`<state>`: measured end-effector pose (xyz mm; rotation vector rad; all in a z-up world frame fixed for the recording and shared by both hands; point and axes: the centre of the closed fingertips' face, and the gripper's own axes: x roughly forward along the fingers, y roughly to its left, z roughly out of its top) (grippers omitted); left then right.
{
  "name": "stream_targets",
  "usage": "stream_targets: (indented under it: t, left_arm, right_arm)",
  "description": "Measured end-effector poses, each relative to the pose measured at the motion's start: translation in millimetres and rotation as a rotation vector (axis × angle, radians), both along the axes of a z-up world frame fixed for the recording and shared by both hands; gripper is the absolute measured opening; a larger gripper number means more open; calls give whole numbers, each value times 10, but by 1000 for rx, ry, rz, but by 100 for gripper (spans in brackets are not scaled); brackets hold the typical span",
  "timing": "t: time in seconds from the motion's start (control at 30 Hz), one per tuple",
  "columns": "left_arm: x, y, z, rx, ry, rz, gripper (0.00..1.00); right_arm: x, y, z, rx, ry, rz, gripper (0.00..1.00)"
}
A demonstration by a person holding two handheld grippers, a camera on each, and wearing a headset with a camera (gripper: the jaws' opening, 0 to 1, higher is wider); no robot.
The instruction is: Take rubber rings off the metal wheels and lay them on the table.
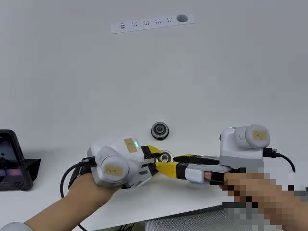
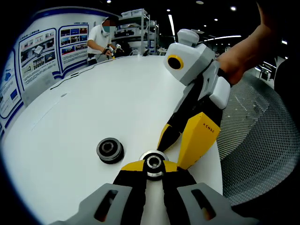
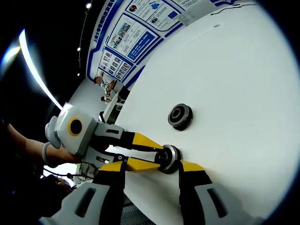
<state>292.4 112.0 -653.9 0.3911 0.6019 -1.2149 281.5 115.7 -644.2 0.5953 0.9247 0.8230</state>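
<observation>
White desk (image 1: 72, 96) carries it all. Two grippers meet near its front edge. The left gripper (image 2: 153, 165) is squeezed tight on one metal wheel (image 1: 165, 156), I think to keep it from sliding. The right gripper (image 3: 168, 161) comes from the other side. Its jaws press on that wheel's rim, likely to pull the ring off.

One power strip (image 1: 153, 22) lies by the far edge. One phone (image 1: 9, 159) stands at the left edge. A second wheel (image 1: 160, 130) waits flat, nearer the middle. That makes two wheels, and both seem to wear their black rubber rings (image 2: 100, 151).
</observation>
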Motion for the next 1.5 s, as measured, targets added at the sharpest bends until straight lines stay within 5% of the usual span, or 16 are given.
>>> stream_targets:
  t: [0.8,1.03,1.5]
  left_arm:
    - [1,-1,0,0,1,1,12]
    - [1,1,3,-2,1,1,12]
    - [1,0,1,-3,0,2,12]
  right_arm:
    - [1,21,56,-29,-42,43,51]
    - [42,8,-13,-6,0,8,43]
    - [58,-72,-25,-32,-13,-2,32]
